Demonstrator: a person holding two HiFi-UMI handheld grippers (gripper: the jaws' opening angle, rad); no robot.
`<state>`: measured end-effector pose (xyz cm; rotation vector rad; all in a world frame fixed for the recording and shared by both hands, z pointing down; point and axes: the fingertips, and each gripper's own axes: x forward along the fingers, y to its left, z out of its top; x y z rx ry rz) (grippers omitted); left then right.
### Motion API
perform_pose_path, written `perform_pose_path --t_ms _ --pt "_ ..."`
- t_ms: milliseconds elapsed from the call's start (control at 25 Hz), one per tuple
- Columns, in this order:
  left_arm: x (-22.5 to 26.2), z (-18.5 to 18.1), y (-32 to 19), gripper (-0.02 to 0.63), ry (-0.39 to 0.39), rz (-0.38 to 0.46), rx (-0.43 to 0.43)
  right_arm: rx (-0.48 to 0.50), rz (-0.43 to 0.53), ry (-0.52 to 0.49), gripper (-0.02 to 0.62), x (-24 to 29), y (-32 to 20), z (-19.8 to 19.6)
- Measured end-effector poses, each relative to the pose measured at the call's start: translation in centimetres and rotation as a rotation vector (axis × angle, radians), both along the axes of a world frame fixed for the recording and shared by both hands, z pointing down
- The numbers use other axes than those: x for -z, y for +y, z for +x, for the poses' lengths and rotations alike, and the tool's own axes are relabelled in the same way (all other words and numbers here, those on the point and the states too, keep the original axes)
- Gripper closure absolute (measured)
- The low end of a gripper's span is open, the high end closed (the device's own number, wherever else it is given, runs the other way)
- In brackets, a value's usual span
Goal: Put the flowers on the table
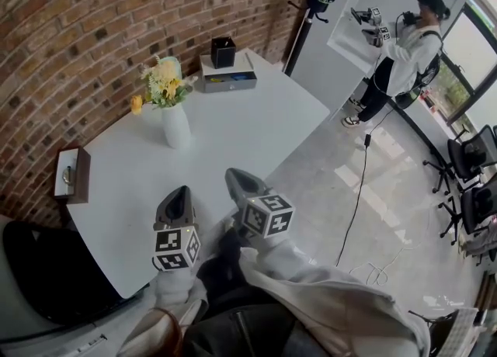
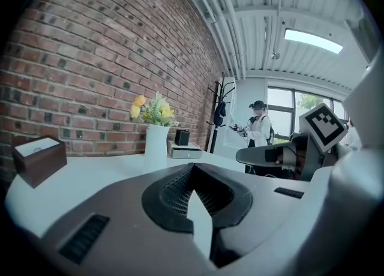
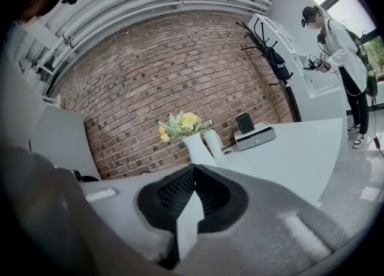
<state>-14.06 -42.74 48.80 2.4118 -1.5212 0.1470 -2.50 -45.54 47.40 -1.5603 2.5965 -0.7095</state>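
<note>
the brick wall (image 1: 93,29) stands far ahead of both claws, and the white table (image 1: 256,123) spreads out in front of them, its near edge about at their tips. a second person (image 1: 404,53) stands well off to the right of the right claw, across the floor by a shelf. the holder's pale sleeves (image 1: 311,278) come up from the bottom of the head view, forearms side by side and reaching forward. the left claw (image 1: 180,195) and right claw (image 1: 237,178) sit near each other, close to level and tipped a little down, each with its marker cube (image 1: 268,216) behind the jaws. in the left gripper view the left claw (image 2: 193,168) has its jaws pressed together with nothing between them. the right gripper view shows the right claw (image 3: 193,170) the same: closed tight and empty. the white vase (image 1: 175,124) stands upright on the table, well ahead of both claws and apart from them, slightly left of the left one. the flowers (image 1: 163,84), yellow with green sprigs, sit in it. a grey box (image 1: 227,77) lies farther ahead beyond the vase, and a brown tissue box (image 1: 74,173) sits at the table's edge, left of the left claw.
</note>
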Motion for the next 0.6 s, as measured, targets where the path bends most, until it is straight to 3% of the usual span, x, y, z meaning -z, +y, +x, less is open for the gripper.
perform_pose_path --t_ms 600 --pt "-1.1 -0.8 -1.0 0.602 -0.015 -0.014 -0.005 0.035 -0.038 -0.025 0.595 -1.3 -0.9 -1.6"
